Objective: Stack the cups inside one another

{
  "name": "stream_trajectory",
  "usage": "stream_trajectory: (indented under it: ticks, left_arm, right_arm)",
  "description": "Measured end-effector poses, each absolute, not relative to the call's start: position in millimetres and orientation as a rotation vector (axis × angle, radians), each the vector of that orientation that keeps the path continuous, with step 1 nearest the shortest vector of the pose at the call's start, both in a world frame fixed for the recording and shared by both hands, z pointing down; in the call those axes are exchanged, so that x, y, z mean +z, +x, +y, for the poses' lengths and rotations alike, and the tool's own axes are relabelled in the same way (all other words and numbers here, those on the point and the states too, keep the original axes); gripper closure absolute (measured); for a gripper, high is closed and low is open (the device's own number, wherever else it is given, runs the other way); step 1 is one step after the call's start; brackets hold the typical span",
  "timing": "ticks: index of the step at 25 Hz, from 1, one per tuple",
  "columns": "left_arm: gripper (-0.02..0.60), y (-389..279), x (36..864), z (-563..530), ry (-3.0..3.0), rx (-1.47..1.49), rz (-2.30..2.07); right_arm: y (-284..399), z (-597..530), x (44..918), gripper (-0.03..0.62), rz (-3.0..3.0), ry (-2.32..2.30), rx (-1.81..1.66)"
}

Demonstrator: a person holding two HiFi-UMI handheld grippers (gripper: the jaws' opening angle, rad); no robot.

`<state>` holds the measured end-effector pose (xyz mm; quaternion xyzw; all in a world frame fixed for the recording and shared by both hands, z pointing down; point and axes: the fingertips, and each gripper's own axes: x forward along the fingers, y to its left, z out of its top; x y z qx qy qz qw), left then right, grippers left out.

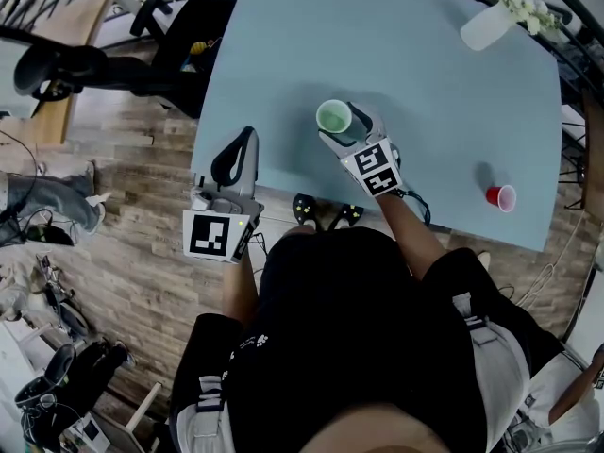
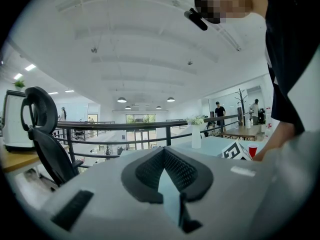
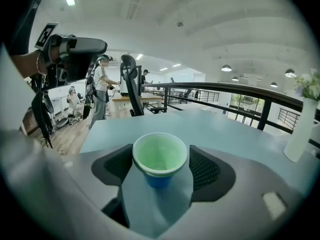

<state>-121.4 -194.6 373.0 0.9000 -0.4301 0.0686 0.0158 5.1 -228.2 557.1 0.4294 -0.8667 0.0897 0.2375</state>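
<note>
A green cup nested in a blue cup [image 3: 159, 160] stands between the jaws of my right gripper [image 3: 161, 170], whose pads press against its sides. In the head view this cup pair [image 1: 332, 117] is near the middle of the light blue table [image 1: 425, 83], with the right gripper [image 1: 342, 126] shut on it. A single red cup [image 1: 501, 197] stands alone near the table's right front edge; in the left gripper view the red cup [image 2: 252, 150] is small and far off. My left gripper [image 1: 246, 140] hovers at the table's left front edge, shut and holding nothing, its fingertips [image 2: 162, 154] meeting.
A white vase with flowers [image 1: 493, 20] stands at the far right corner. Black office chairs [image 1: 179, 41] sit beyond the left edge on the wooden floor. A railing [image 3: 240, 91] runs behind the table. People stand in the background.
</note>
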Motion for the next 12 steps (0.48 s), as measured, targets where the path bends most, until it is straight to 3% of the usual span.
stream_trajectory:
  ticks: [5,12]
  left_arm:
    - [0.591,-123,374,-194,2.795,0.216,-1.34]
    - [0.591,-119,372,-193,2.806,0.206,-1.321]
  right_arm:
    - [4,-229,554,0.22,-2.385,1.185,0.243]
    - [6,-228,530,0.233,-2.453,1.239,0.223]
